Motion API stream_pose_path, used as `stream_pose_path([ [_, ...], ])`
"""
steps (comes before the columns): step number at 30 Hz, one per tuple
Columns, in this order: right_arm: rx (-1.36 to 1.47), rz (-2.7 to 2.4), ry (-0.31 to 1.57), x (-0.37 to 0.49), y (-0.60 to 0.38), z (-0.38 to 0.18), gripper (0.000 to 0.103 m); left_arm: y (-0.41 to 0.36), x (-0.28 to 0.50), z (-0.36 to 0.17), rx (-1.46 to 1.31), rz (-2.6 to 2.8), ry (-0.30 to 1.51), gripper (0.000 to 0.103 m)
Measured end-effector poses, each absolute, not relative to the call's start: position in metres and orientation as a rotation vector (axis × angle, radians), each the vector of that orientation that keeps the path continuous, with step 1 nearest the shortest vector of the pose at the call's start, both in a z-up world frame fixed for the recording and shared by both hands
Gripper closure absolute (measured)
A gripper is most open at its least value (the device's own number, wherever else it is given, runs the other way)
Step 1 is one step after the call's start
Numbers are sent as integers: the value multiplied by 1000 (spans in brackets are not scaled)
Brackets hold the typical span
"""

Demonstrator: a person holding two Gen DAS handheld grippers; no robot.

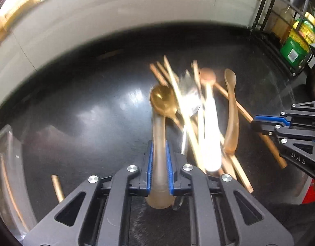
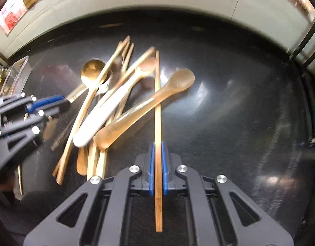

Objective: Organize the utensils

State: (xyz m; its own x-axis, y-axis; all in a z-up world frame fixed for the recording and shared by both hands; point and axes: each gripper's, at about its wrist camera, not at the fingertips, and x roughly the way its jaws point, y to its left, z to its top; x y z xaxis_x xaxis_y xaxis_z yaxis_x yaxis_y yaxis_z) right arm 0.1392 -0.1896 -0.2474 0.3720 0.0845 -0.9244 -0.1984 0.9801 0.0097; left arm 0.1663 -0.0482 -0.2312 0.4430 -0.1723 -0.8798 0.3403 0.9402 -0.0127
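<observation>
Both tongs are closed on picked items: the left gripper (image 1: 159,172) clamps its blue pads on the handle of a translucent amber plastic spoon (image 1: 158,127), and the right gripper (image 2: 157,168) is pinched nearly fully shut on a single brown bamboo chopstick (image 2: 158,123). The spoon's bowl is hard to separate from a gold metal spoon (image 1: 162,100) lying just past it, owing to blur. Remaining utensils form a crossed heap (image 2: 108,94) on the black glossy countertop (image 2: 239,112): a white-handled wooden spoon (image 2: 104,114), a second translucent amber spoon (image 2: 149,106) and several pale chopsticks, overlapping one another. A clear plastic organiser tray (image 2: 18,75) stands at the far left of the right-wrist view, well apart from the chopstick. Judged step: extraction of two items from the heap, sorting not yet done. Next move calls for lifting each item clear without dragging neighbours, since the second amber spoon appears to cross the gripped chopstick, then carrying each toward the tray.
</observation>
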Motion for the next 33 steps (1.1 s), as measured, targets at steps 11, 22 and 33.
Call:
stream_pose_path([
  [11, 58, 129, 1096, 101, -233, -207, 96, -30, 130, -175, 149, -260, 933, 92],
  [22, 82, 11, 987, 62, -274, -175, 96, -6, 108, -144, 96, -149, 867, 92],
  [33, 58, 34, 1131, 48, -276, -224, 97, -7, 81, -137, 61, -127, 869, 92],
])
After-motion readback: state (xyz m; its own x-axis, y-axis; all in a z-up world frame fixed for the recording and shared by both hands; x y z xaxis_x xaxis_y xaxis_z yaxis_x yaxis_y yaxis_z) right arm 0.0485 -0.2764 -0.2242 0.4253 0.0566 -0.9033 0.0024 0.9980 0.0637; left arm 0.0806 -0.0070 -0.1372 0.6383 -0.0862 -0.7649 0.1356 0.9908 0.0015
